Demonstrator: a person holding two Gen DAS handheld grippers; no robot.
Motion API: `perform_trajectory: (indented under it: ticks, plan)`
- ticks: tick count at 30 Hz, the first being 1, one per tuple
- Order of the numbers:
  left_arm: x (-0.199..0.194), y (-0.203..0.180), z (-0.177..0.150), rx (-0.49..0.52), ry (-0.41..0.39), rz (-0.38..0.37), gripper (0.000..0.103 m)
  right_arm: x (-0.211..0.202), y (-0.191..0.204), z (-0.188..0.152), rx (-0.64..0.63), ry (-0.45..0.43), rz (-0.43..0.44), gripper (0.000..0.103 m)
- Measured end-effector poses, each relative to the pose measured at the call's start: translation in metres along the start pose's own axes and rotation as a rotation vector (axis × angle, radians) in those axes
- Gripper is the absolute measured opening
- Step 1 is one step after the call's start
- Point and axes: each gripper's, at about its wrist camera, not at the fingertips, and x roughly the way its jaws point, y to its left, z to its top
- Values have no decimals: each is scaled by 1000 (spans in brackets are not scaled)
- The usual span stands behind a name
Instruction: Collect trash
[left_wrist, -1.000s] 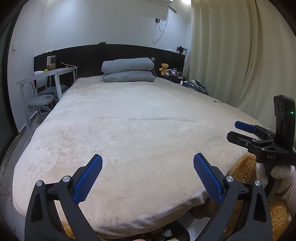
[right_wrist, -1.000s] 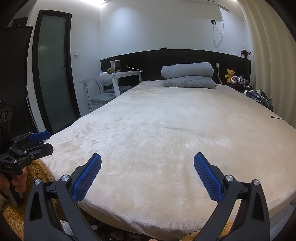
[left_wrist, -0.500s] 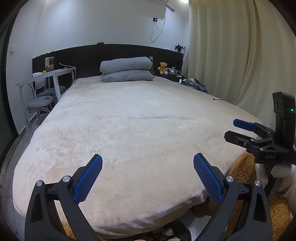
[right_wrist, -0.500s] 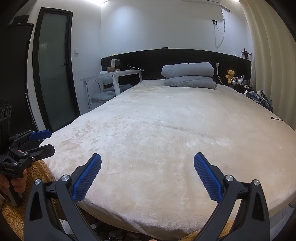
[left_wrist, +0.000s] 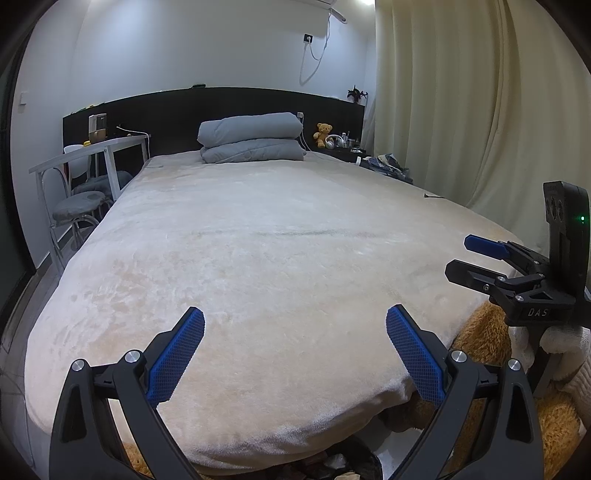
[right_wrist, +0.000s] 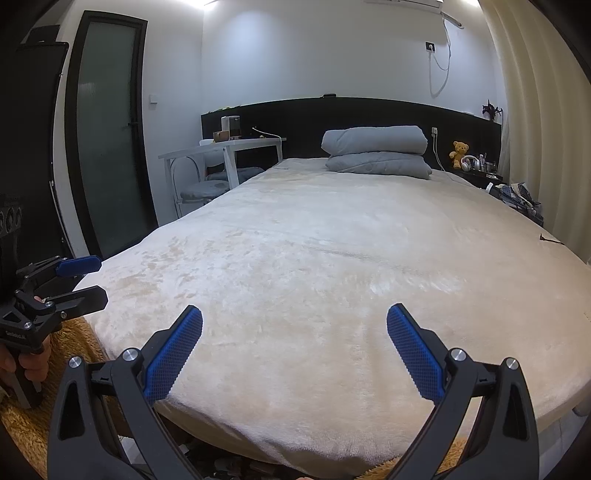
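Your view is filled by the bed (left_wrist: 280, 240), covered edge to edge in a cream plush blanket (right_wrist: 332, 266). A folded grey quilt (left_wrist: 251, 138) sits at the headboard end, and a small teddy (left_wrist: 323, 133) stands on the nightstand beside it.

The trash (left_wrist: 332, 465) is small and mostly hidden — crumpled bits, pale and dark, low on the floor under the bed's foot edge. It lies below and between your left gripper's fingers, close to you; what the bits are cannot be told.

Your left gripper (left_wrist: 295, 354) is spread wide and holds nothing. Your right gripper (right_wrist: 295, 350) is just as wide, also empty, hovering over the blanket's near edge.
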Motion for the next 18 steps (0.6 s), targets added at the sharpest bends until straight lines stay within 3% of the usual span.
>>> perform_trajectory:
  ticks: [18]
  plan:
    - [2, -3, 1, -4, 3, 21, 97, 0, 0, 0, -1, 0, 2, 99]
